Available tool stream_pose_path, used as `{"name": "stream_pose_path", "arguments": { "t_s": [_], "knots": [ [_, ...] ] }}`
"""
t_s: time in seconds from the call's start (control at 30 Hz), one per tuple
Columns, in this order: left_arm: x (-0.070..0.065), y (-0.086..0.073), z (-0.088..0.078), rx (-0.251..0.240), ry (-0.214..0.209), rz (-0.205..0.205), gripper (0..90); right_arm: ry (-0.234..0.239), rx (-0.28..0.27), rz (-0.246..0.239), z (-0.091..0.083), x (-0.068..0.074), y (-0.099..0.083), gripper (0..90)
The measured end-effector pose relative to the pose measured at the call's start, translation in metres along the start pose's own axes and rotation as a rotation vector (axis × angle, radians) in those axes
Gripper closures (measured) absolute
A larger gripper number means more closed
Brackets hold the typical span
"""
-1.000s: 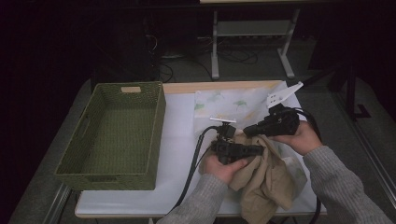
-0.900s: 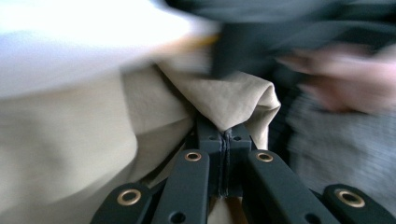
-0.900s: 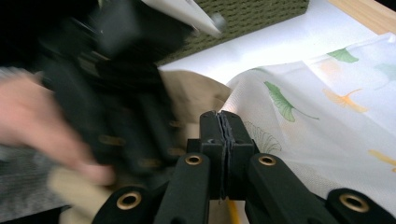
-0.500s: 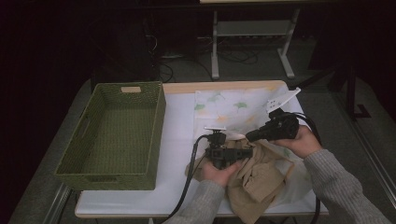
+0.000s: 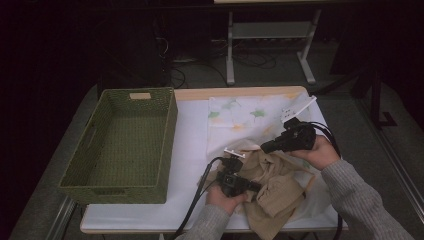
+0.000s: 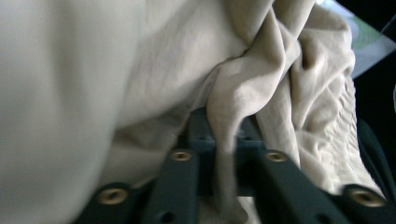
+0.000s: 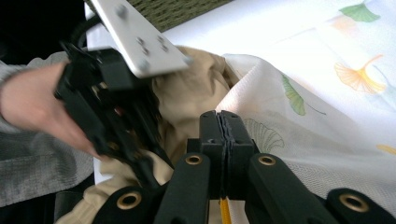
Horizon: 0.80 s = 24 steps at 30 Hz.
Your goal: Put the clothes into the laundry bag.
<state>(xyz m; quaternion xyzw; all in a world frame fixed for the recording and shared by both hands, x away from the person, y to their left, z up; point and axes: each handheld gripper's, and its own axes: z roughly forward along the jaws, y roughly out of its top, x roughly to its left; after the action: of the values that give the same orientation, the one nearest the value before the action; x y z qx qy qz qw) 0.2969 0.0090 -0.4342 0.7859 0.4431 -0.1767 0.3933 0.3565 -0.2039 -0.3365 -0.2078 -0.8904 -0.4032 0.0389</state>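
With our left gripper having just closed on a fold of the beige garment, which lies crumpled well right of the green basket, our right gripper sits clenched at its far edge, equally near.

High view looks down on the table; 2 gripper views sit close, sharing the tan cloth.
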Motion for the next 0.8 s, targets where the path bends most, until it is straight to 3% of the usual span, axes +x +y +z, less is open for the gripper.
{"name": "stream_pose_path", "arguments": {
  "t_s": [0.1,0.17,0.23,0.33,0.4,0.43,0.5,0.6,0.7,0.8],
  "knots": [
    [-0.005,0.01,-0.001,-0.084,-0.114,-0.039,86.1,0.002,-0.002,-0.017,-0.001,0.006,0.003,88.3],
    [-0.013,0.019,-0.006,-0.133,-0.148,-0.039,86.3,0.001,-0.009,-0.027,-0.006,0.008,0.005,88.3],
    [-0.02,0.029,-0.014,-0.214,-0.19,-0.047,86.3,-0.007,-0.022,-0.036,-0.014,0.01,0.008,88.3],
    [-0.024,0.038,-0.022,-0.339,-0.149,-0.073,86.2,-0.015,-0.049,-0.032,-0.026,0.012,0.012,88.3],
    [-0.018,0.04,-0.019,-0.378,-0.097,-0.094,85.5,-0.013,-0.053,-0.031,-0.029,0.012,0.011,88.3],
    [-0.013,0.041,-0.017,-0.372,-0.075,-0.109,84.3,-0.01,-0.048,-0.03,-0.028,0.012,0.01,88.3],
    [-0.003,0.038,-0.013,-0.354,-0.078,-0.14,81.4,-0.002,-0.036,-0.025,-0.023,0.011,0.006,88.3],
    [0.001,0.029,-0.017,-0.298,-0.067,-0.139,64.6,0.009,-0.018,-0.006,-0.015,0.006,-0.001,88.3],
    [-0.002,0.021,-0.029,-0.24,-0.023,-0.093,46.5,0.007,-0.005,0.011,-0.01,0.001,-0.006,88.3],
    [-0.002,0.009,-0.043,-0.197,0.025,-0.038,38.8,0.0,-0.005,0.009,-0.009,-0.001,-0.005,88.3]
  ]
}}
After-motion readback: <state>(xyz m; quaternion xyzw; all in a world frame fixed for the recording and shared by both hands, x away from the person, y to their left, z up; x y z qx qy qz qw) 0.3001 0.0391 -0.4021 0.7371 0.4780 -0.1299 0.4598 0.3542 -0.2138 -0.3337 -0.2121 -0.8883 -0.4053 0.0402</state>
